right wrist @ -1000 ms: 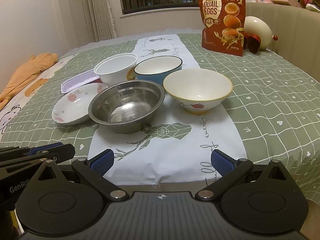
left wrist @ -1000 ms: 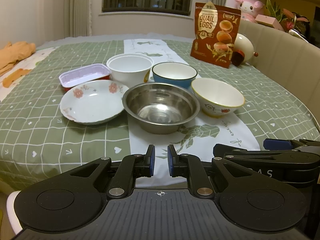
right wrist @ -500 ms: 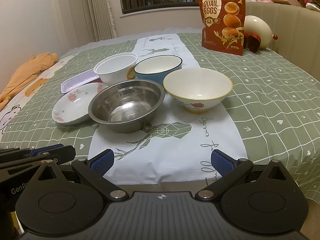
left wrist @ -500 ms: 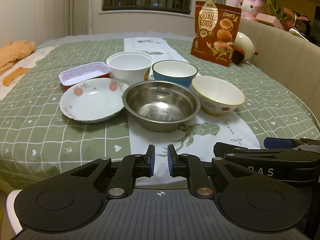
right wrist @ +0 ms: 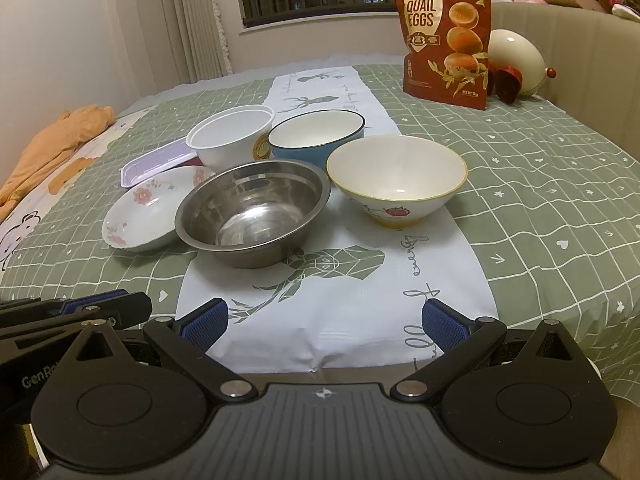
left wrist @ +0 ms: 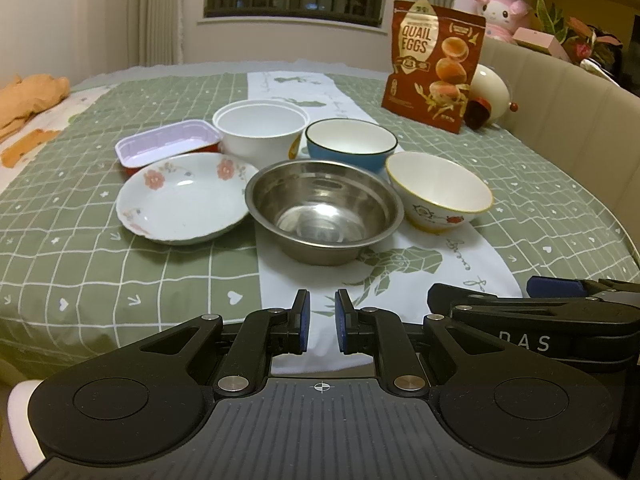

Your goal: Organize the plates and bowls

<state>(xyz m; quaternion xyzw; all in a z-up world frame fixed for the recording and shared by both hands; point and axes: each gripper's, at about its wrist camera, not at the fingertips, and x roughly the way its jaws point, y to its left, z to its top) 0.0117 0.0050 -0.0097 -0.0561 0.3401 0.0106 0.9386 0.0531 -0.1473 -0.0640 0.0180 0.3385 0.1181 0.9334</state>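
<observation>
Several dishes are grouped mid-table. A steel bowl is nearest, with a floral plate to its left and a yellow-rimmed white bowl to its right. Behind them stand a blue bowl, a white plastic bowl and a shallow lilac tray. My left gripper hovers shut and empty over the table's near edge. My right gripper stands wide open beside it, holding nothing.
A red quail-egg bag stands at the back right beside a cream egg-shaped ornament. A beige padded backrest curves along the right side. Orange cloth lies at the far left. The green checked tablecloth drops off just ahead of both grippers.
</observation>
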